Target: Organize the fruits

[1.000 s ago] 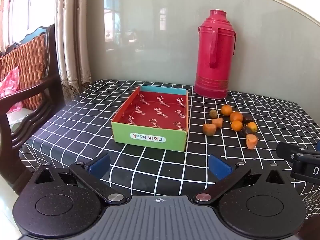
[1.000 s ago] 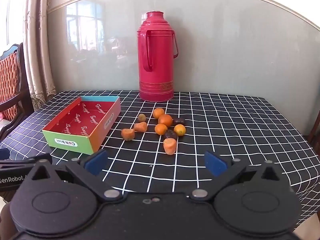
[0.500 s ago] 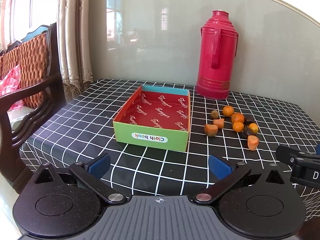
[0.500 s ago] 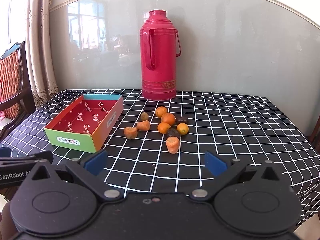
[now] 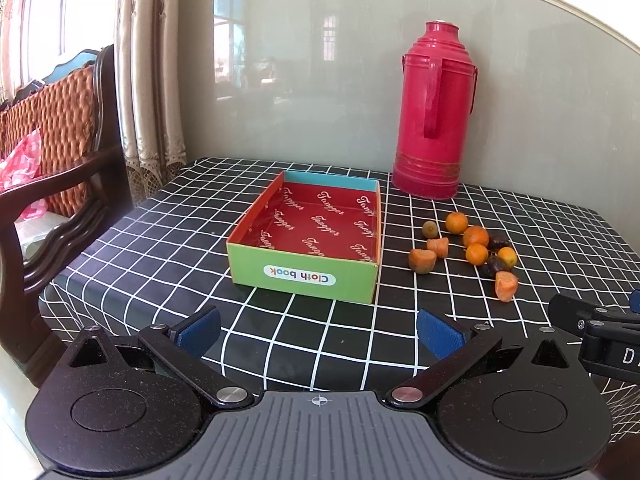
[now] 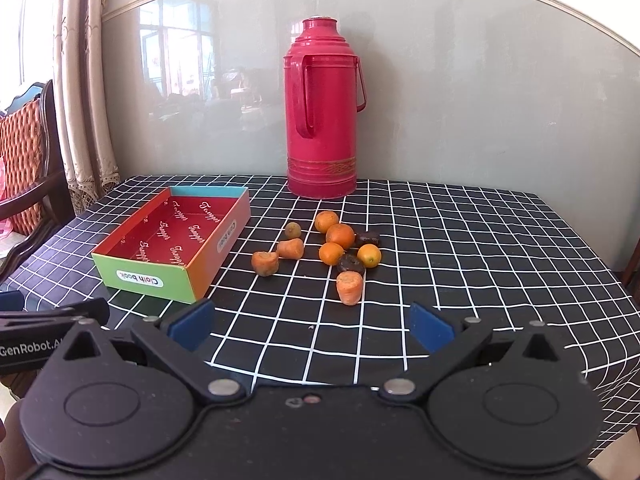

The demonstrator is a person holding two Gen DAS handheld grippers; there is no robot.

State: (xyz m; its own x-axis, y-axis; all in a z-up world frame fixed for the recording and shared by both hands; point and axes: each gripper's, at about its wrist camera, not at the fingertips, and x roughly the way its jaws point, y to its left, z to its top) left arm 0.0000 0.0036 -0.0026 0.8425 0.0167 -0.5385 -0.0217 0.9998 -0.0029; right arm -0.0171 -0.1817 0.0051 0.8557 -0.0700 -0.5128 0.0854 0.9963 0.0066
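Your right tool (image 6: 312,326) and left tool (image 5: 318,334) both hang released and empty at the near bench (image 6: 480,240) edge, the fruits (image 6: 340,236) clustered ahead of the right one, nearer it, just right of the empty box (image 6: 172,236).

Bright daylight enters from the window (image 5: 60,12) at the left, blown out to white. The glossy wall panel (image 6: 192,80) mirrors it, perhaps hazily. Both views are sharp, with fisheye bending and dark corners.
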